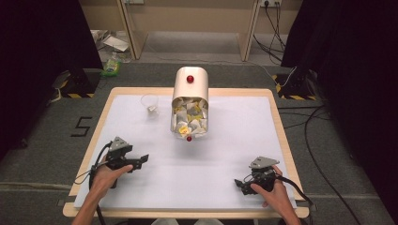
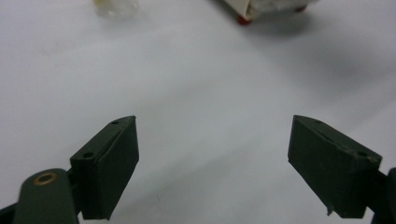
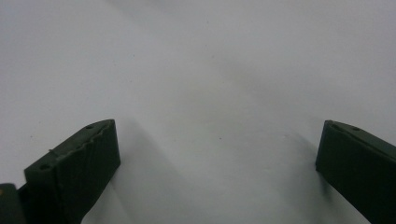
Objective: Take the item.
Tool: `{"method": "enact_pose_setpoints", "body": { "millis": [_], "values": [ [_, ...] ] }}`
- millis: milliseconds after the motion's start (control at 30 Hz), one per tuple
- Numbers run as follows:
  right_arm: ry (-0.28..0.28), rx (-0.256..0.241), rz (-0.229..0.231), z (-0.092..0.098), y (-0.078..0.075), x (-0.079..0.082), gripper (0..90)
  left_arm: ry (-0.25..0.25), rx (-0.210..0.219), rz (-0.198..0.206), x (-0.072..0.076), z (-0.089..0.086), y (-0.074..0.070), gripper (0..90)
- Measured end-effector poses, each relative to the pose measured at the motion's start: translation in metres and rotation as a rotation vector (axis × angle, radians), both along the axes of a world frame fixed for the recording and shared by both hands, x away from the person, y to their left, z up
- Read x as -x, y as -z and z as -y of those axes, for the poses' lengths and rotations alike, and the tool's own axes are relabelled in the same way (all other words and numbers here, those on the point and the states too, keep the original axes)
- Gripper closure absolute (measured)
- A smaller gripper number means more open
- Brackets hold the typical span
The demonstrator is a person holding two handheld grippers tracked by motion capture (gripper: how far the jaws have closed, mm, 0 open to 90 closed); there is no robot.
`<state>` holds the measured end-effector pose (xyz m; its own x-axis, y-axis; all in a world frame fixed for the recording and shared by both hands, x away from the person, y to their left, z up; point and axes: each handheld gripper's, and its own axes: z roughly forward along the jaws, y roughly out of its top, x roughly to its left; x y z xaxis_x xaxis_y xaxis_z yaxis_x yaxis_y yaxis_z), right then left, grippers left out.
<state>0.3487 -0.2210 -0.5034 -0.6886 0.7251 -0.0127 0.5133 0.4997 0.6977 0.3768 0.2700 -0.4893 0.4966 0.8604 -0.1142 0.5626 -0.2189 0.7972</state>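
Nearest the high camera, at six o'clock on the tabletop [image 1: 141, 197], our two hands rest on the white sheet, each holding a pair of tongs. Our left tongs [image 1: 143, 159] sit at about eight o'clock with their jaws spread wide and nothing between them; their own view confirms the gap. Our right tongs [image 1: 238, 183] sit at about four o'clock, equally agape and empty.

We judge the work as not yet begun. At twelve o'clock stands a cream dispenser [image 1: 190, 101] with a red knob [image 1: 190, 78] on its rounded top and a window packed with white and yellow sachets [image 1: 190, 119]; a second red knob [image 1: 189, 138] marks its lower edge. Just beside it, toward eleven o'clock, a clear plastic cup [image 1: 149, 104] stands upright. Both are well apart from either pair of tongs. Nothing is gripped, so we take it that reaching, drawing out a sachet and setting it down all remain.

Several things stay uncertain. Something small lies in the cup, yet we cannot tell what. In the left gripper view, the dispenser's base [image 2: 261, 9] and the cup [image 2: 114, 7] are cut off by the top edge and blurred. We cannot tell whether the dispenser's front is open or covered.
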Motion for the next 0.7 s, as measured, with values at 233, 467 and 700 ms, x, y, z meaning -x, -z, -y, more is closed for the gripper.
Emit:
{"method": "enact_pose_setpoints", "body": {
  "millis": [233,467,700],
  "values": [
    [0.0,0.001,0.001,0.0,0.0,0.0,0.3,0.034,-0.029,-0.012,0.016,0.011,0.007,15.8],
    [0.0,0.001,0.001,0.0,0.0,0.0,0.3,0.024,-0.032,-0.033,0.026,0.012,0.016,15.8],
    [0.0,0.001,0.001,0.0,0.0,0.0,0.3,0.02,-0.04,0.002,0.045,0.011,0.017,16.3]
  ]
}}
